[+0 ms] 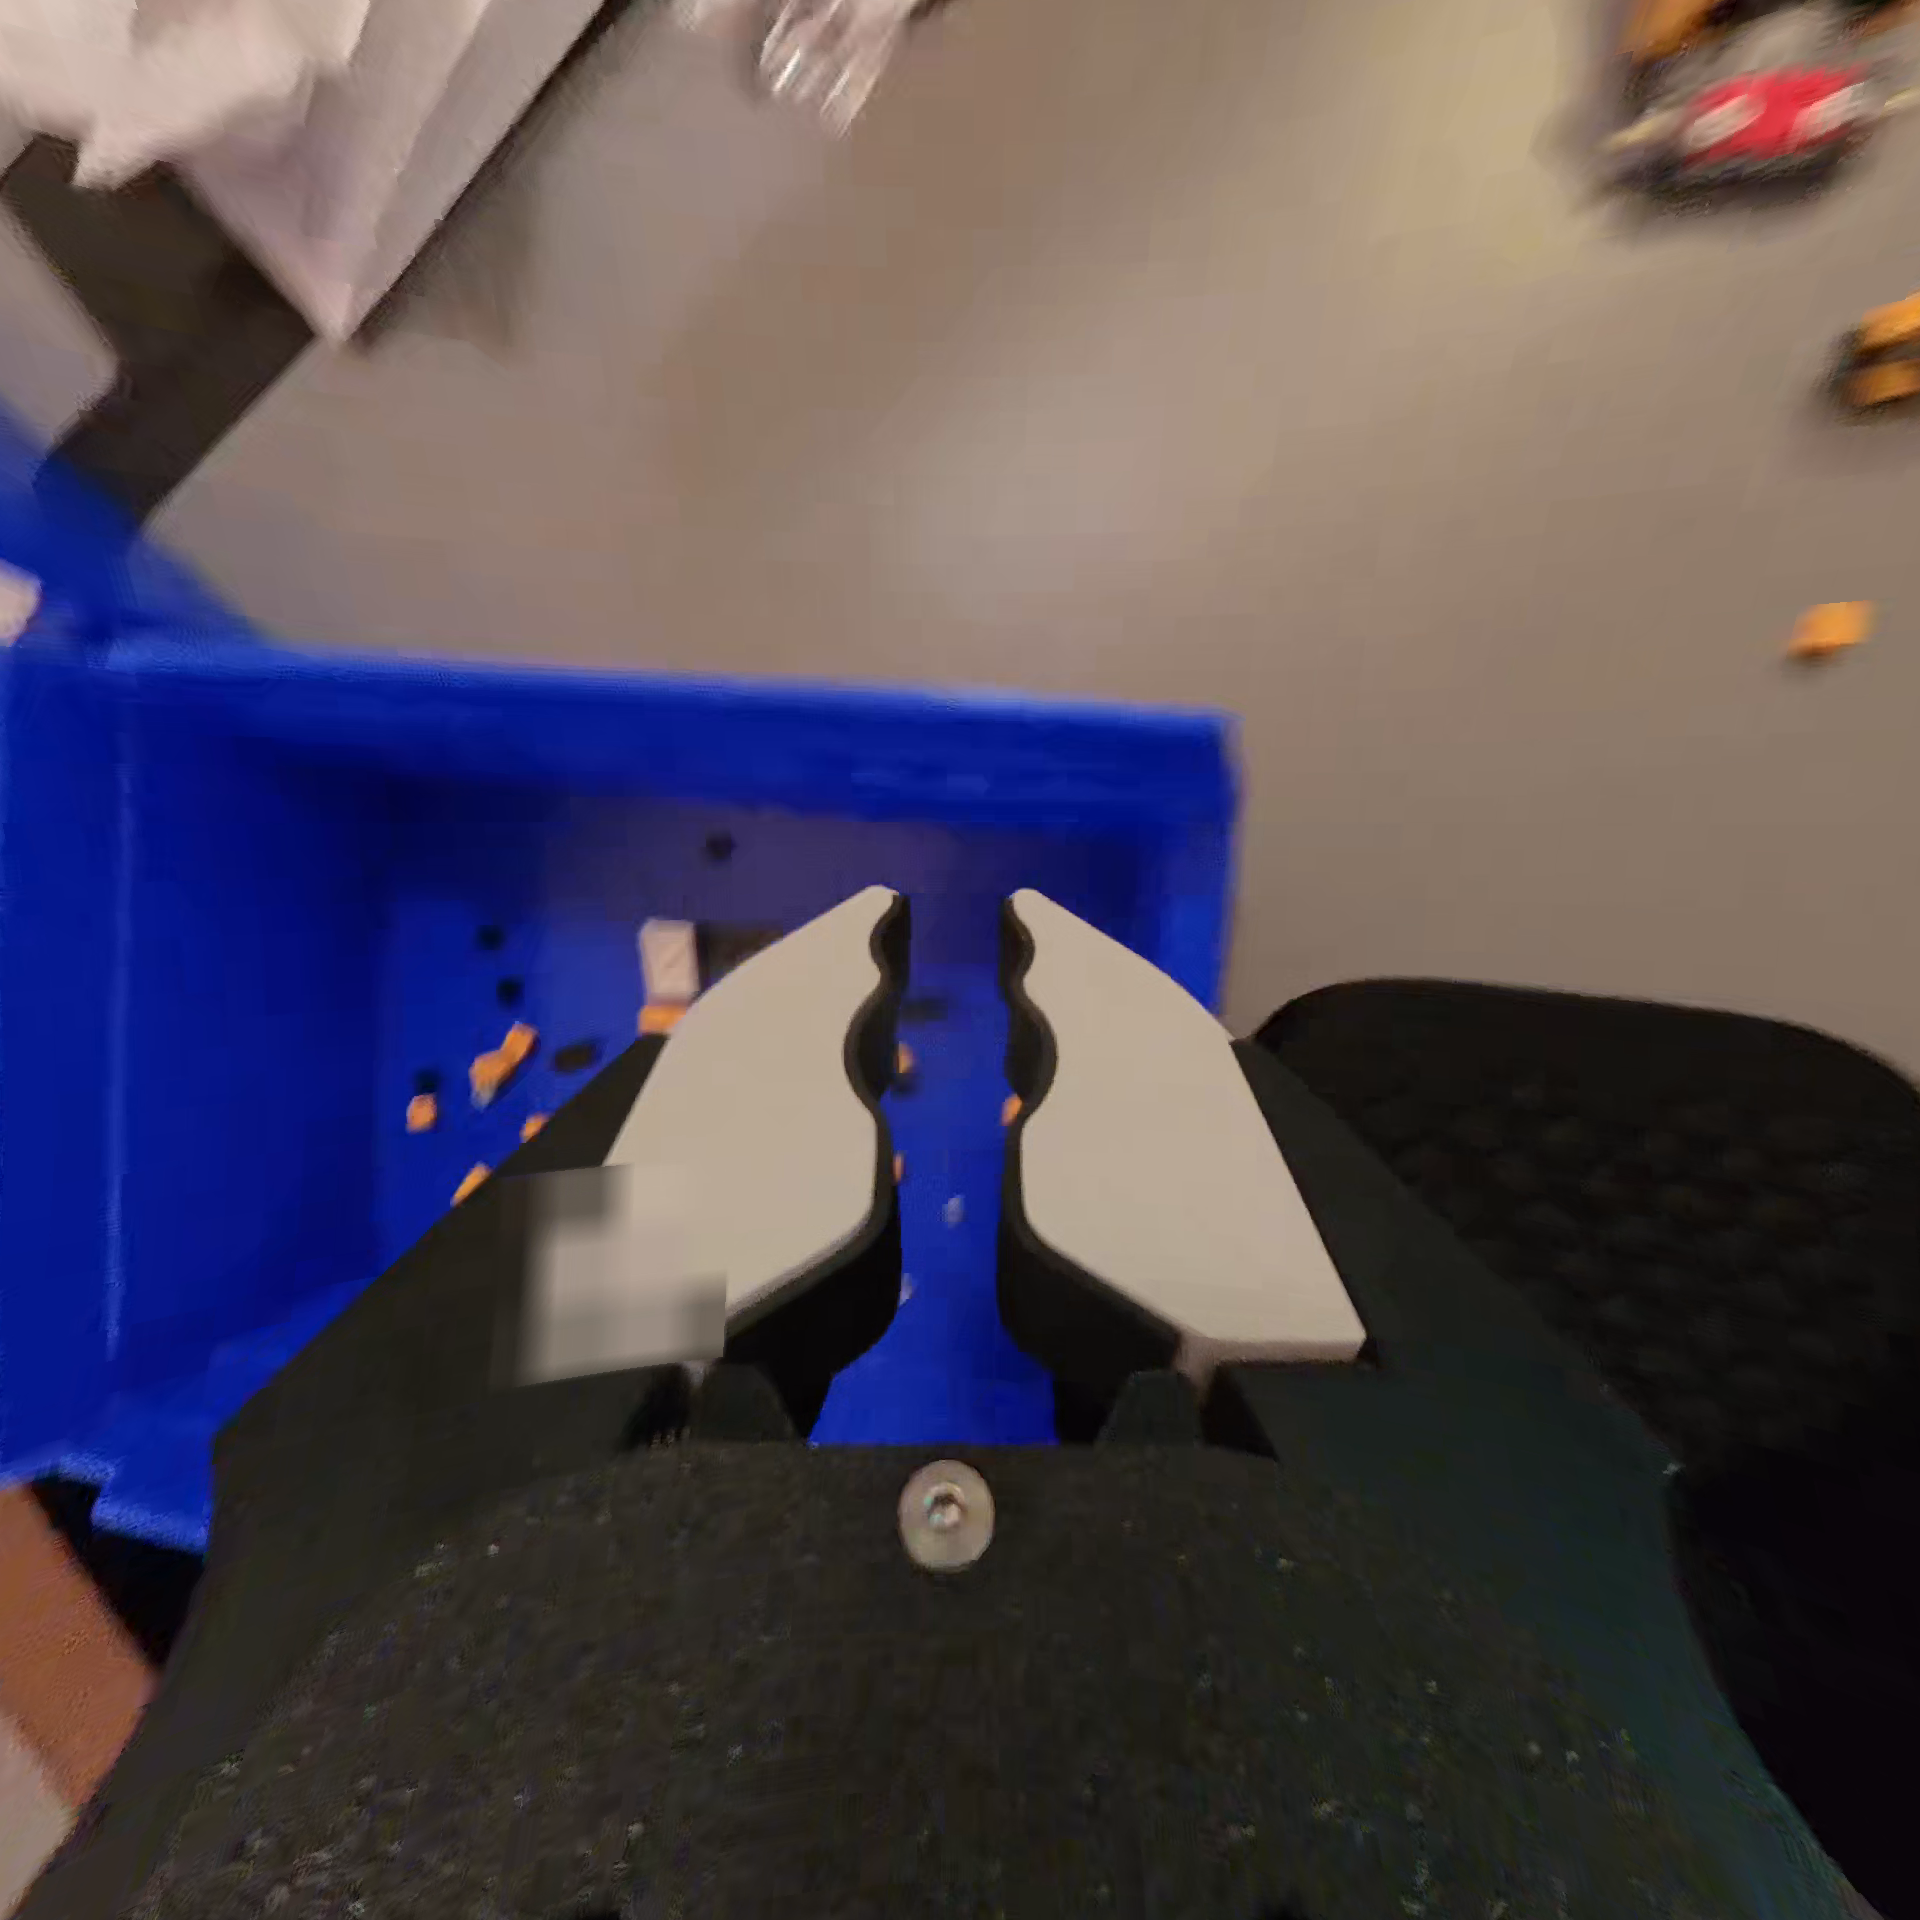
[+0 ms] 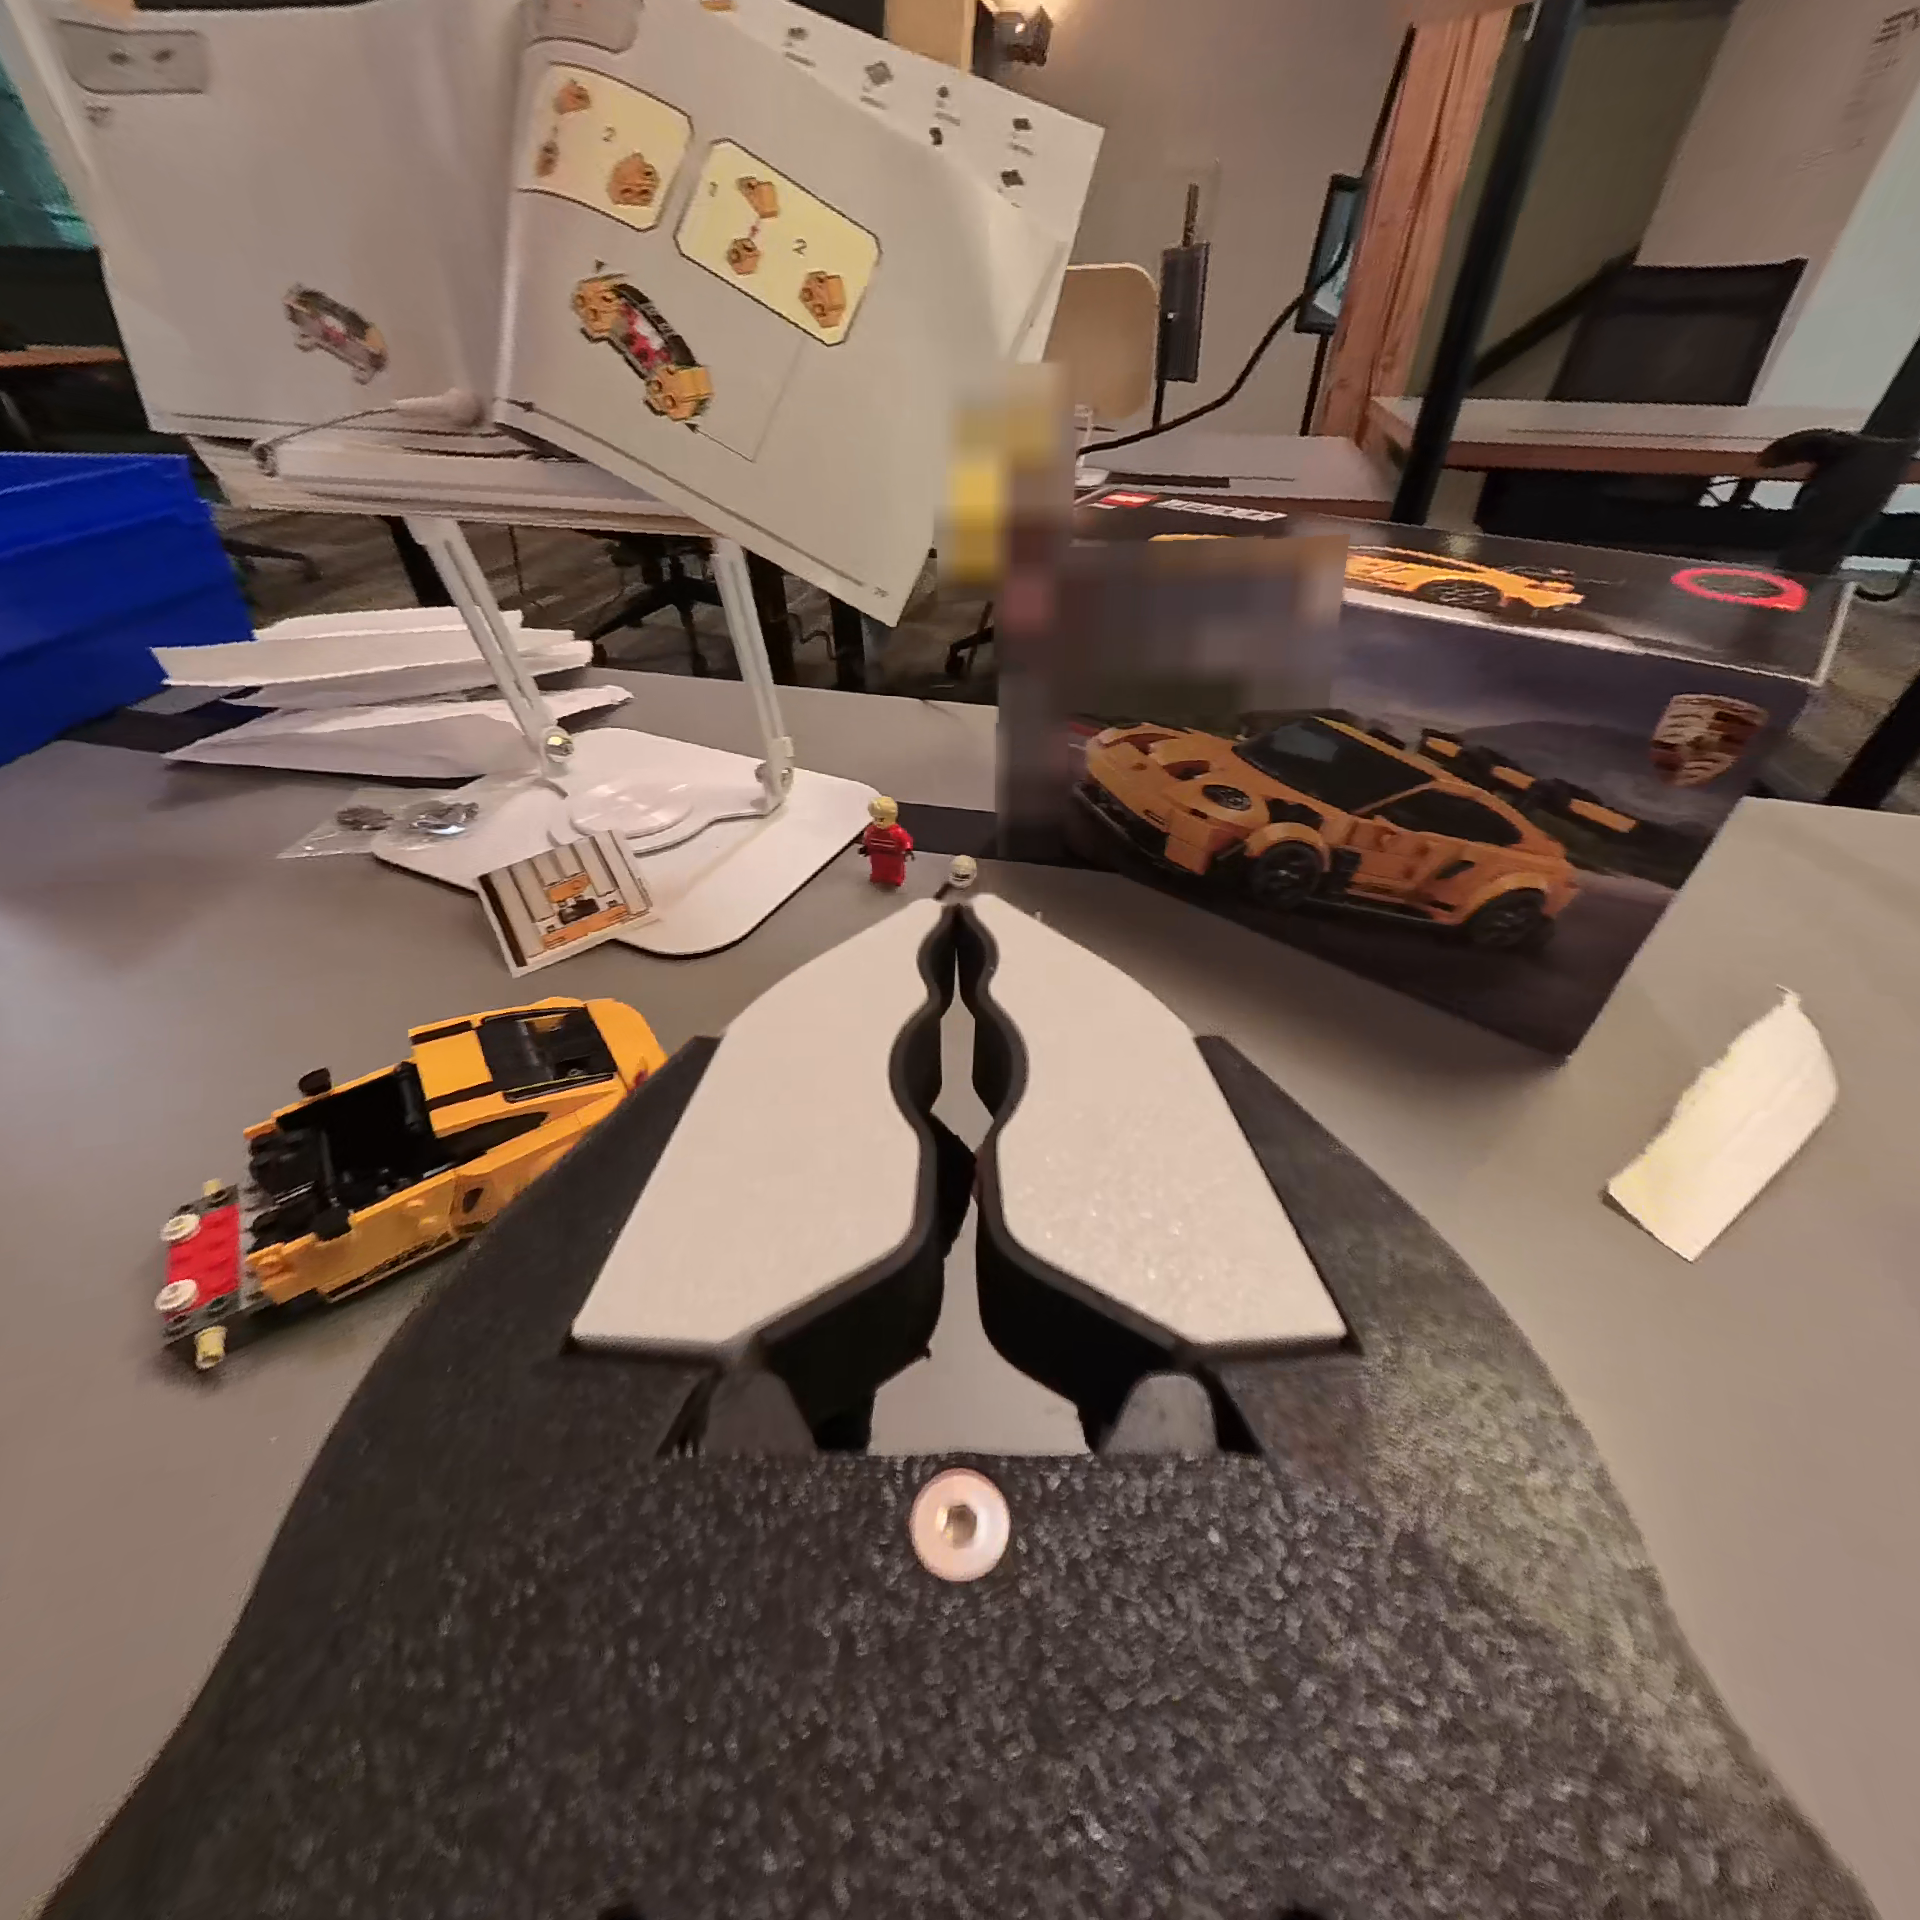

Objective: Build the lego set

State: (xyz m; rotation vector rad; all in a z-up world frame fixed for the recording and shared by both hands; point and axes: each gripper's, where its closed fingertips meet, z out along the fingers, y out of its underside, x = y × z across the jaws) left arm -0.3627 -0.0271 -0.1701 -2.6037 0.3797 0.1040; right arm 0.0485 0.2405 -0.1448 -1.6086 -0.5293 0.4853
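Observation:
A half-built yellow and black Lego car with a red studded end lies on the grey table, left of my right gripper. That gripper hovers over the table, shut and empty. My left gripper is open with a narrow gap and empty, above a blue bin holding several small orange and black pieces. The car shows blurred at the far top right of the left wrist view. Loose orange pieces lie on the table there.
An open instruction booklet sits on a white stand. The set's box stands at the right. A red minifigure, a small helmet, a sticker sheet, paper bags and a folded white paper lie around. A black chair is beside the bin. Left tips to right tips: about 50 cm. From my right tips it is roughly 25 cm to the red minifigure; from my left, 50 cm.

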